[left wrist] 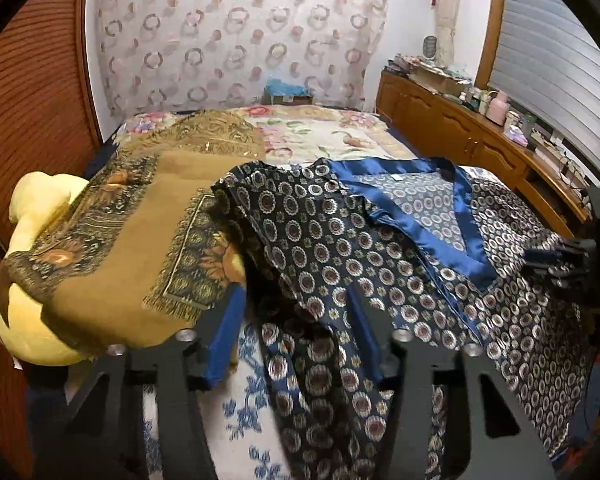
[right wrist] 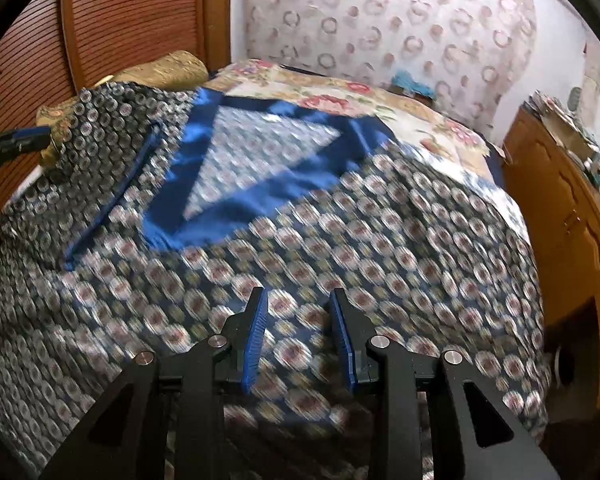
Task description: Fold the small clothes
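Observation:
A navy garment with a ring pattern and a blue satin V-collar point(left wrist: 404, 240) lies spread on the bed; it also fills the right wrist view point(right wrist: 340, 232), blurred. My left gripper point(left wrist: 296, 296) is open, its blue pads wide apart, with the garment's left sleeve draped between and over the fingers point(left wrist: 224, 336). My right gripper point(right wrist: 298, 300) is open just above the garment's lower front, its pads point(right wrist: 256, 336) apart with cloth showing between them. The right gripper shows at the right edge of the left wrist view point(left wrist: 572, 256). The left gripper shows at the left edge of the right wrist view point(right wrist: 16, 142).
A brown patterned shawl point(left wrist: 132, 248) lies over a yellow plush toy point(left wrist: 32, 208) at the left. The bed has a floral sheet point(left wrist: 320, 136). A wooden sideboard point(left wrist: 480, 140) with clutter runs along the right. A wooden slatted wall point(right wrist: 120, 20) stands at the left.

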Demonstrator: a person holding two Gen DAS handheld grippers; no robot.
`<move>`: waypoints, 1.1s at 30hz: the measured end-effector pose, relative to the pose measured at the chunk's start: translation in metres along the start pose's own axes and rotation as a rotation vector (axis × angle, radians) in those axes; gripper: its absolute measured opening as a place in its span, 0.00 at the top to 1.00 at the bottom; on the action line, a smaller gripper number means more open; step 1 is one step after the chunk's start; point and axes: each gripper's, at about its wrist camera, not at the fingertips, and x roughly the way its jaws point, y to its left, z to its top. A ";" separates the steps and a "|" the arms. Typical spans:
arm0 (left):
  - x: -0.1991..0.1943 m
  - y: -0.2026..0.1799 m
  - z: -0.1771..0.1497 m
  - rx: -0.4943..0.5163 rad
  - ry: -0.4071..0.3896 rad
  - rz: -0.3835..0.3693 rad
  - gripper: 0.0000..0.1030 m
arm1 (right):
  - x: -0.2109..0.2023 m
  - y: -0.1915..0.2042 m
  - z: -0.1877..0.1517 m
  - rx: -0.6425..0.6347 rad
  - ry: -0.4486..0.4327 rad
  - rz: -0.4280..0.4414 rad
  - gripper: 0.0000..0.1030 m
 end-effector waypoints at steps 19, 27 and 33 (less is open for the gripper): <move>0.013 0.024 0.037 -0.007 0.005 0.052 0.98 | -0.004 -0.009 -0.018 0.044 -0.047 0.017 0.57; 0.004 0.062 0.057 -0.064 -0.016 0.105 0.98 | -0.004 -0.011 -0.017 0.045 -0.045 0.021 0.55; 0.001 0.059 0.049 -0.035 -0.022 0.105 0.93 | -0.004 -0.011 -0.017 0.044 -0.045 0.022 0.55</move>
